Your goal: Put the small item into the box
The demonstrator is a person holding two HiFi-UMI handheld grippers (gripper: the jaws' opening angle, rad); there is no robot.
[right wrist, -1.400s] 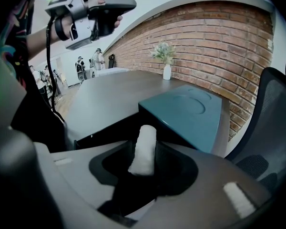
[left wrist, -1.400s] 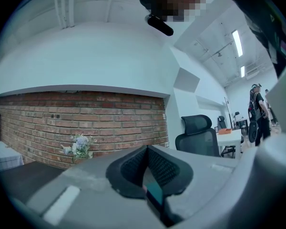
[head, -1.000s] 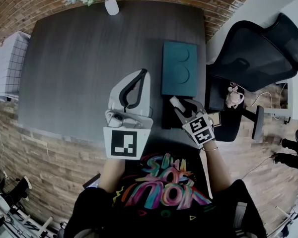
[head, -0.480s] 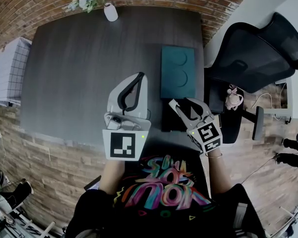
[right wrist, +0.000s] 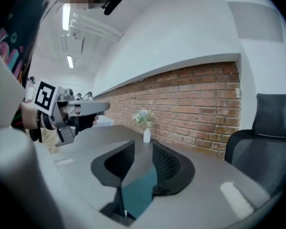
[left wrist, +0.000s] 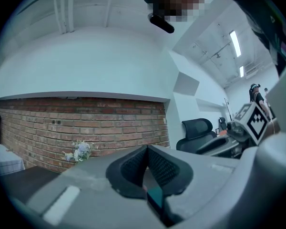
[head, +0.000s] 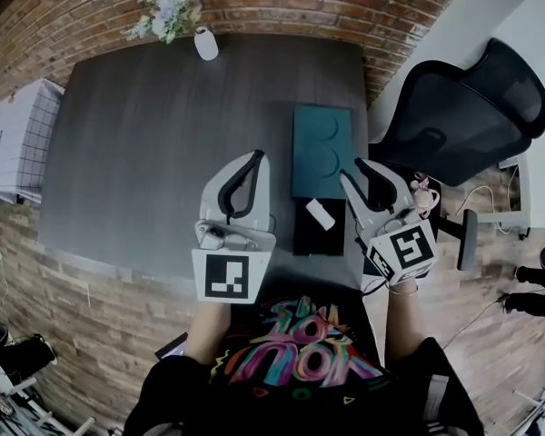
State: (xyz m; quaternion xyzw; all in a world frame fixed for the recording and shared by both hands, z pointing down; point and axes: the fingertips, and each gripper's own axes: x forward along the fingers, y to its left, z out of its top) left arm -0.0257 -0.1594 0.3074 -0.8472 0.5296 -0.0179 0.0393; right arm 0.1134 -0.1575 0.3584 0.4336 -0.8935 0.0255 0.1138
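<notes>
A small white item lies in the open black box near the table's front edge. Just behind the box lies a teal lid, also showing between the jaws in the right gripper view. My right gripper hovers to the right of the box, over the table's right edge. Its jaws are closing with nothing between them. My left gripper rests to the left of the box, shut and empty, its pads pressed together.
A white vase with flowers stands at the table's far edge by the brick wall. A black office chair and a pink figurine are off the right side. A white gridded crate sits to the left.
My right gripper let go of the white item, which now lies in the black box. The gripper has drawn away to the right. The left gripper has hardly moved.
</notes>
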